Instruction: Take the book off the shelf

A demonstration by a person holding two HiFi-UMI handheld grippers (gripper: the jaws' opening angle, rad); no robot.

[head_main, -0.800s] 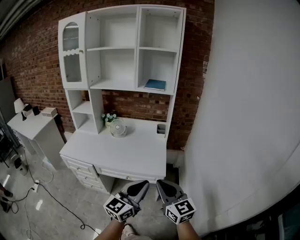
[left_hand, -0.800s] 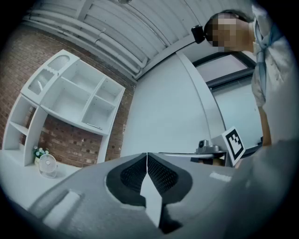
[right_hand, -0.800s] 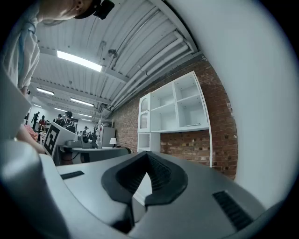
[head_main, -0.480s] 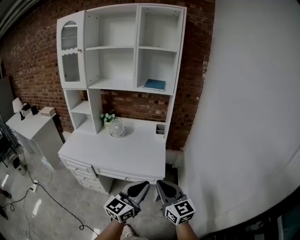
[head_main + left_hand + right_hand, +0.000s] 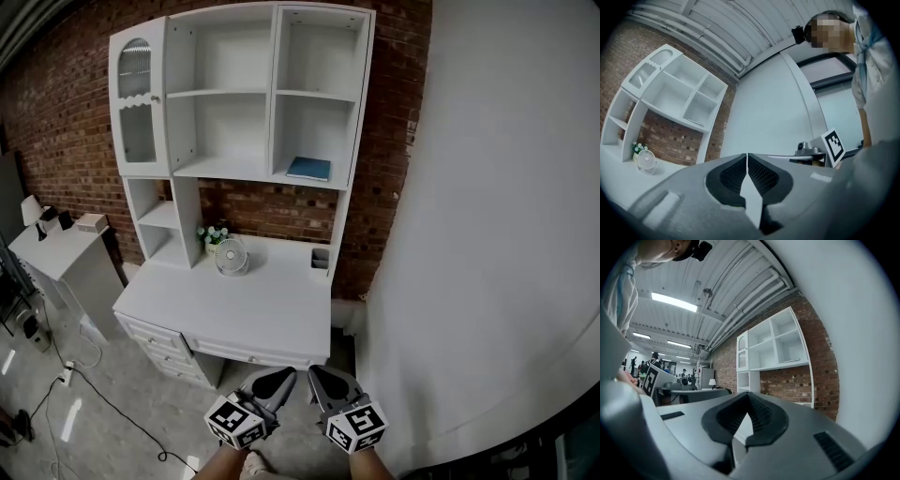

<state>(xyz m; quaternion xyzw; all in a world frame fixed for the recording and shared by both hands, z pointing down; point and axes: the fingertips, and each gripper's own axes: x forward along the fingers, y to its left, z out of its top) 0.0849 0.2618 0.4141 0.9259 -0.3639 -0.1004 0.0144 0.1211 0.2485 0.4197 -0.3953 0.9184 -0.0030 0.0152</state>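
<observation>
Red brick wall (image 5: 66, 112) behind; smooth white wall (image 5: 487, 234) on rt. White wooden hutch shelf unit (image 5: 272, 94) atop white tabletop (image 5: 253, 305), drawers (image 5: 157, 337) below. Low white cabinet (image 5: 70, 258) at lt. Grey glossy floor (image 5: 103, 412). Ceiling strip lights (image 5: 672, 302) on.

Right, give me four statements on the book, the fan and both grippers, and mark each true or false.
1. The blue book lies flat in the lower right shelf compartment. True.
2. The left gripper holds the book. False: its jaws are shut on nothing, well short of the desk.
3. The fan stands on the desk. True.
4. The right gripper has wide-open jaws. False: they are shut, empty.
</observation>
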